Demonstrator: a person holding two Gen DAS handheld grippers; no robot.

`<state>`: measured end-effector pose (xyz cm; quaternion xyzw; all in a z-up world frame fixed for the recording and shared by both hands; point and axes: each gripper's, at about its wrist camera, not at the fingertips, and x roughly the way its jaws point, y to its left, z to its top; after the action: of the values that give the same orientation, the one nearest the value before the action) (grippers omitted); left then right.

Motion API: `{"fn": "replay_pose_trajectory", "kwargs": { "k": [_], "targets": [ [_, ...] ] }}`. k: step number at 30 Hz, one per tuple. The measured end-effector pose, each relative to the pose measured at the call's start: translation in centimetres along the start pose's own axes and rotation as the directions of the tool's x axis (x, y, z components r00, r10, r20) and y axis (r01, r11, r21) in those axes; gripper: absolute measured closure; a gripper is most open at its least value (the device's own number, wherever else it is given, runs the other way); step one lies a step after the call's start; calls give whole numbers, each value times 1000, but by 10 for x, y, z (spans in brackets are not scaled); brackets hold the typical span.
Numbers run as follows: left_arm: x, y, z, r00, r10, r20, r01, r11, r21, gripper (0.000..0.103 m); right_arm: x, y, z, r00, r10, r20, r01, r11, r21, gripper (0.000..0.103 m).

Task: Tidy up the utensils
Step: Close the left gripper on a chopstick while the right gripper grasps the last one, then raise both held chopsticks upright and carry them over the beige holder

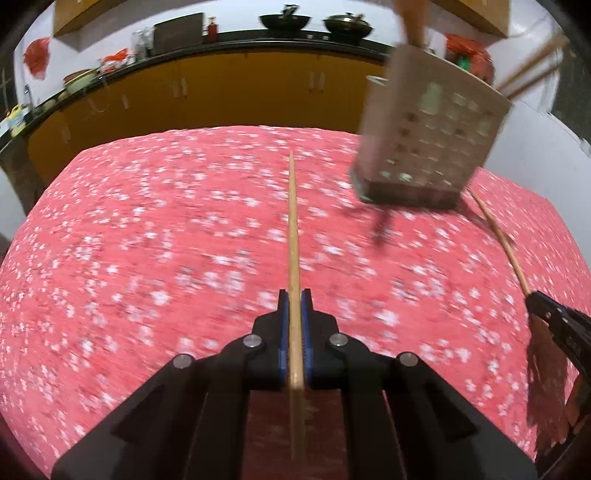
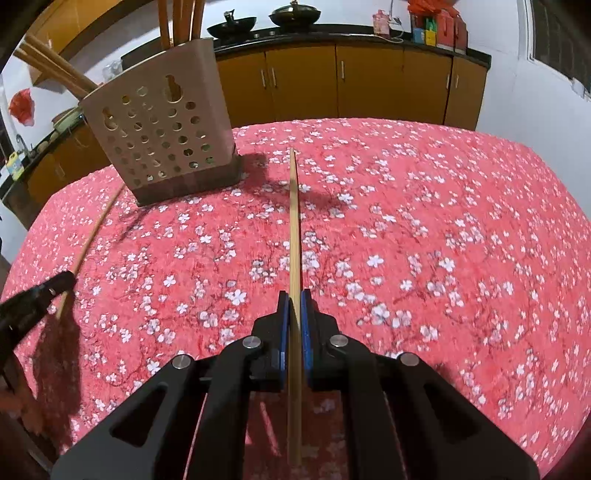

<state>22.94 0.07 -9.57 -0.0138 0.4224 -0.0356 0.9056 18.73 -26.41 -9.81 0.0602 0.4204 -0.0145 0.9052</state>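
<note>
Red floral tablecloth point(image 2: 424, 229); each tool pinches pale, thin wooden chopstick point(image 2: 294, 236).

A red tablecloth with white blossom print point(image 2: 424, 240) covers the table across the lower and middle frame in both views. Behind it, yellow-brown cabinet doors point(image 2: 369, 85) run under a dark countertop point(image 2: 351, 40). Two black woks point(image 1: 284, 21) sit on the counter at top centre. A dark board point(image 1: 178, 33) leans against the wall, upper left. A red plastic bag point(image 1: 37, 55) hangs at far upper left. Coloured boxes point(image 2: 437, 27) stand upper right in the right wrist view.
</note>
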Motion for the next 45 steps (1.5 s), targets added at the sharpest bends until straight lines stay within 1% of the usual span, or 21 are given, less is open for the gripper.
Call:
{"fn": "replay_pose_trajectory", "kwargs": {
  "k": [2,3,9,38,40,42,45],
  "targets": [
    [1,8,1,1000,-3,-8,3,1000,-16,95,3,2,0,1000,-10,3,10,1000,-16,96],
    [1,12,0,1000,-15,-7,15,1000,-24,95,3,3,0,1000,-16,6,16,1000,-26,95],
    [0,14,-1,1000,-17,-3,17,1000,-20,94,6,2,0,1000,-18,14,18,999,-28,95],
    [3,10,0,1000,-18,-8,17,999,-36,94,7,1,0,1000,-20,14,21,999,-25,95],
    [0,8,-2,1000,-13,-11,13,1000,-21,94,3,4,-4,999,-32,15,33,999,-43,95],
    [-2,5,-5,1000,-2,-13,2,1000,9,94,1,4,-6,1000,-28,14,28,998,-47,95],
    [-4,6,-6,1000,-10,-13,10,1000,6,94,1,1,-6,1000,-8,12,9,999,-31,95]
  ]
}}
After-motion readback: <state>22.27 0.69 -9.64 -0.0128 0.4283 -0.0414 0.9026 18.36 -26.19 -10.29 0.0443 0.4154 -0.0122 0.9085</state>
